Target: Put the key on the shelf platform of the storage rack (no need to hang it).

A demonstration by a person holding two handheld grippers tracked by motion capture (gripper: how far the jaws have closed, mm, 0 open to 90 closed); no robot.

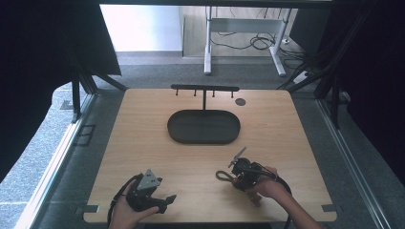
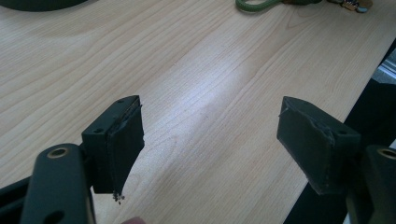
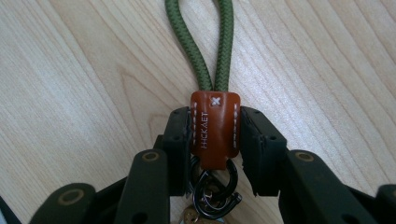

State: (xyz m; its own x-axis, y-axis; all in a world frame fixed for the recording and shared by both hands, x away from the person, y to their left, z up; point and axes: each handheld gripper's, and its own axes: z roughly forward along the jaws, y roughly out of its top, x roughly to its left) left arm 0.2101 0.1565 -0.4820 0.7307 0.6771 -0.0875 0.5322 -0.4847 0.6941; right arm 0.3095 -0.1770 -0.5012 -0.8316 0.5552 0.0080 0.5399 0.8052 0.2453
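A keychain lies on the wooden table (image 1: 143,148) at the front right. It has an olive green cord loop (image 3: 186,37), a brown leather tab (image 3: 215,122) and dark metal rings (image 3: 211,192). My right gripper (image 3: 215,140) is shut on the leather tab, one pad pressing each side. From above, the cord loop (image 1: 222,176) pokes out to the left of that gripper (image 1: 235,177). My left gripper (image 2: 210,128) is open over bare wood, with nothing between its fingers. It rests in a hand at the front left (image 1: 165,192).
A dark oval tray (image 1: 175,128) sits in the middle of the table. Behind it stands a black T-shaped rack (image 1: 204,88) with several hooks. A small dark disc (image 1: 240,101) lies at the back right. The table's front edge runs close under both hands.
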